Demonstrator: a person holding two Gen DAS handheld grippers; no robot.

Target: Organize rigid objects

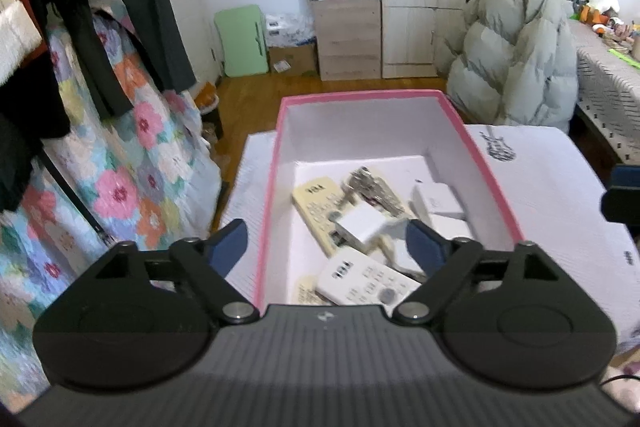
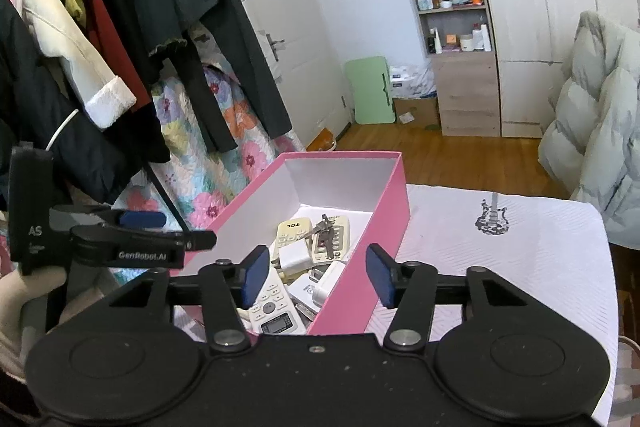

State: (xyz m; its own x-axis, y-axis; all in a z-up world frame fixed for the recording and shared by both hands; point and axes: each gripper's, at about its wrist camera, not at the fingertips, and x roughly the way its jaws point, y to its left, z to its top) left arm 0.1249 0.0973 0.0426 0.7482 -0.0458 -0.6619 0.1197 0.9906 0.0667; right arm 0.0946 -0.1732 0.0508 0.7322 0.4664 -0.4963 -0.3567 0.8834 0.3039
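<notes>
White ribbed cloth [image 1: 560,211] bears rectangular pink cardboard box [image 1: 267,203].

A pink box [image 2: 384,223] with a white interior holds cream and white remotes [image 1: 362,283] and white chargers [image 1: 362,227] at centre frame; beneath it, a white cloth [image 2: 520,251] bears a black guitar print [image 2: 491,217]. At left, a floral quilt [image 1: 120,163] in pink, orange and blue.

Remotes, chargers, keys [image 1: 372,187] in pink box [image 1: 267,203]
</notes>
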